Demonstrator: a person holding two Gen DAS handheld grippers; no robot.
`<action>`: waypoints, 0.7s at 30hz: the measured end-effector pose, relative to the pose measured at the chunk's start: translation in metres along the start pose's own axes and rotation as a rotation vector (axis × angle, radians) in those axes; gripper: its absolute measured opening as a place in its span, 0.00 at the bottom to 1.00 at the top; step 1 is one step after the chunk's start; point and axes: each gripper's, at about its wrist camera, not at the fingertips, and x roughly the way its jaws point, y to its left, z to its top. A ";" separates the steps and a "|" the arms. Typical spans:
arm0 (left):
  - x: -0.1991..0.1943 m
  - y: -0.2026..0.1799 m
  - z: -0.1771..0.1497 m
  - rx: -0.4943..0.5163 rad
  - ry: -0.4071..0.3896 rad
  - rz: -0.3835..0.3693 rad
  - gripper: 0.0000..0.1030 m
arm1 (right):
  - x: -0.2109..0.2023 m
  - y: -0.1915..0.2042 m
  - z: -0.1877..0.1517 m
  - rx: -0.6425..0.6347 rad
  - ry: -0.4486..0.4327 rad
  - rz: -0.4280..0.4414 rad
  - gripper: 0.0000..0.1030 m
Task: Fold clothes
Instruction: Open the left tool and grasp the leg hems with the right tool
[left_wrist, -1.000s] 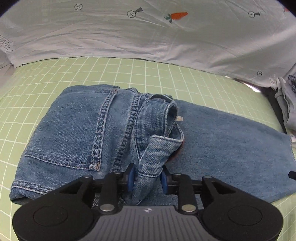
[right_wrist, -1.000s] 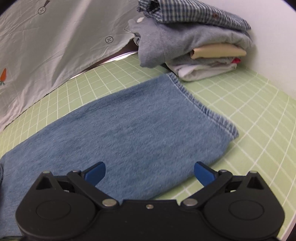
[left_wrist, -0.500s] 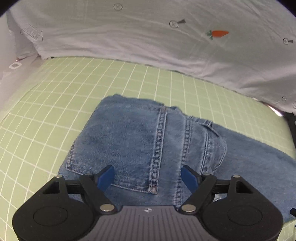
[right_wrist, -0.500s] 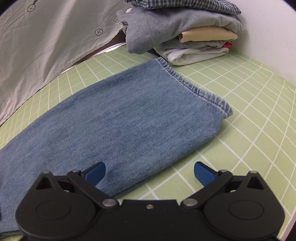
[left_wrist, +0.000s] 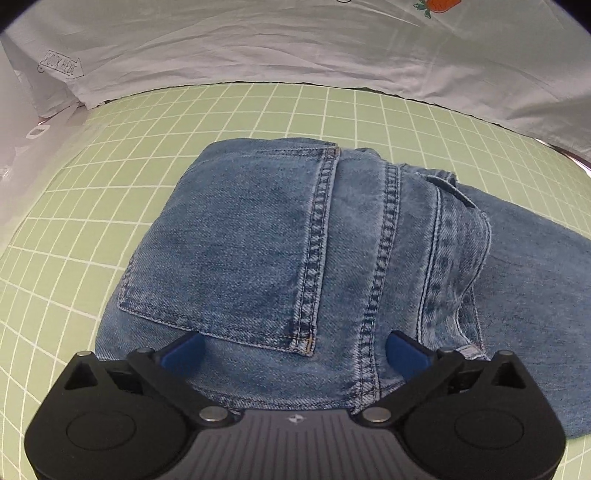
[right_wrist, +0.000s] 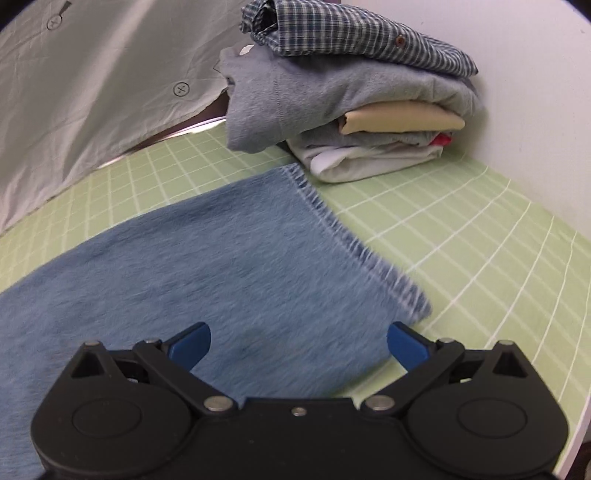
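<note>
The sheet (left_wrist: 258, 48) behind the jeans (left_wrist: 295, 251) reads "LOOK HERE"; the left gripper (left_wrist: 293, 350) and the right gripper (right_wrist: 298, 341) hover wide over the denim.

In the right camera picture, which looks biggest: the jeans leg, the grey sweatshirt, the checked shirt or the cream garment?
1. jeans leg, though nearest the camera
2. grey sweatshirt
3. checked shirt
4. cream garment, only its edge showing

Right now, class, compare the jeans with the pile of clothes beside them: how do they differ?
The jeans are one denim garment, only partly folded, with a leg stretched flat; the pile of clothes holds several garments, folded and stacked. The jeans are blue throughout; the pile mixes checked, grey, cream and white. Both rest on the green grid mat.
</note>
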 end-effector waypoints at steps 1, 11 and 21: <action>0.000 -0.001 0.000 0.000 0.001 0.008 1.00 | 0.005 -0.002 0.003 -0.010 0.002 -0.006 1.00; 0.003 -0.010 0.001 0.003 0.002 0.056 1.00 | 0.042 -0.012 0.016 -0.052 0.000 -0.021 1.00; 0.004 -0.012 0.001 0.002 0.001 0.068 1.00 | 0.049 -0.025 0.015 -0.023 0.021 0.093 1.00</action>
